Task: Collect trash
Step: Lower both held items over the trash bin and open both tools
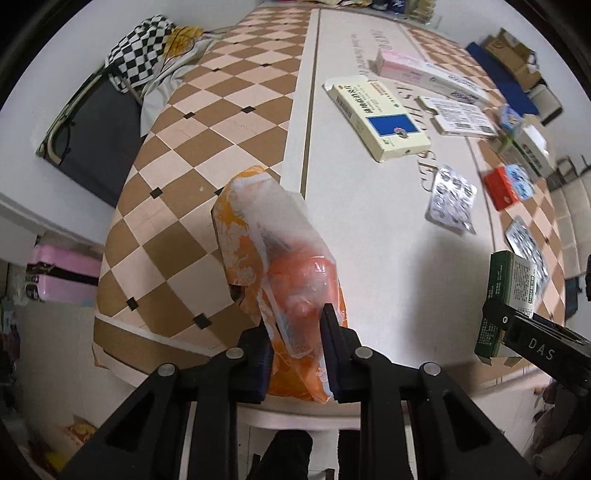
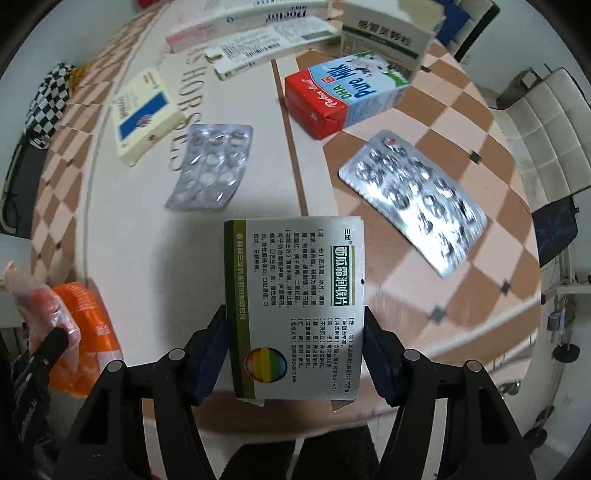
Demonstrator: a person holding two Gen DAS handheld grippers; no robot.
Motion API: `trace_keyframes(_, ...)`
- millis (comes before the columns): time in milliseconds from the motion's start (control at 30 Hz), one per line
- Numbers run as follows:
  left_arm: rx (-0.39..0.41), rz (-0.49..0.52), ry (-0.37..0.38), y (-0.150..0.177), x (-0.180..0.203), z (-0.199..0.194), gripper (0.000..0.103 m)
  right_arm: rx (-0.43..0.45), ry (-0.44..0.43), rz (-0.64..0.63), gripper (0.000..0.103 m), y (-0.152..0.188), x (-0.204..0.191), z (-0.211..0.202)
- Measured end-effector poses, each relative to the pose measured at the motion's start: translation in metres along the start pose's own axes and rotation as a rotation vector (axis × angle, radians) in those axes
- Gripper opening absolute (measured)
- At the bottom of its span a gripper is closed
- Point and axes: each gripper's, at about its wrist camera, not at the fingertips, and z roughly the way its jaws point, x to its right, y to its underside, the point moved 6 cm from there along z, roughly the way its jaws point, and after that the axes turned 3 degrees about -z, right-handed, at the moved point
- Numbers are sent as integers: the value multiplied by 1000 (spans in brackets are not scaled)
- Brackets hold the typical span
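The red, white and blue milk carton (image 2: 343,98) lying ahead of the right gripper (image 2: 295,354) reads "pure milk" and "DHA", seen upside down. Further ahead, the long white box with blue print (image 2: 273,14) shows "Doctor", also inverted. Large grey letters on the white tablecloth panel (image 2: 192,96), ahead and to the left, spell "HORSES" in part. The green and white cardboard medicine box (image 2: 295,306) between that gripper's fingers carries dense Chinese print, too small to read reliably. In the left wrist view, the black gripper body at the right edge (image 1: 541,349) bears "DAS".
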Motion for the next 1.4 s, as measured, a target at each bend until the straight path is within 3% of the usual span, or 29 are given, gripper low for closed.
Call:
trace_keyframes(167, 30, 62, 30, 34, 6, -22, 20, 65, -32, 26, 68, 38, -11, -22)
trace_keyframes(300, 29, 93, 53, 60, -1, -34, 20, 65, -84, 50, 68, 81, -8, -32)
trace_keyframes(567, -24, 80, 109, 136, -10, -42, 20, -1, -165, 61, 68, 201, 22, -34)
trace_keyframes(667, -75, 60, 108, 167, -12, -27, 20, -54, -179, 69, 68, 241, 30, -11)
trace_keyframes(833, -155, 20, 95, 207, -9, 28, 20, -133, -212, 89, 68, 284, 42, 48)
trace_keyframes(967, -224, -10, 133, 226, 0, 101, 20, -170, -235, 111, 68, 298, 50, 114)
trace_keyframes(1233, -328, -27, 268, 230, 24, 265, 20, -197, -255, 209, 68, 285, 60, 264)
trace_keyframes(1400, -368, 10, 304, 219, 40, 333, 22, -163, -250, 184, 68, 265, 42, 348)
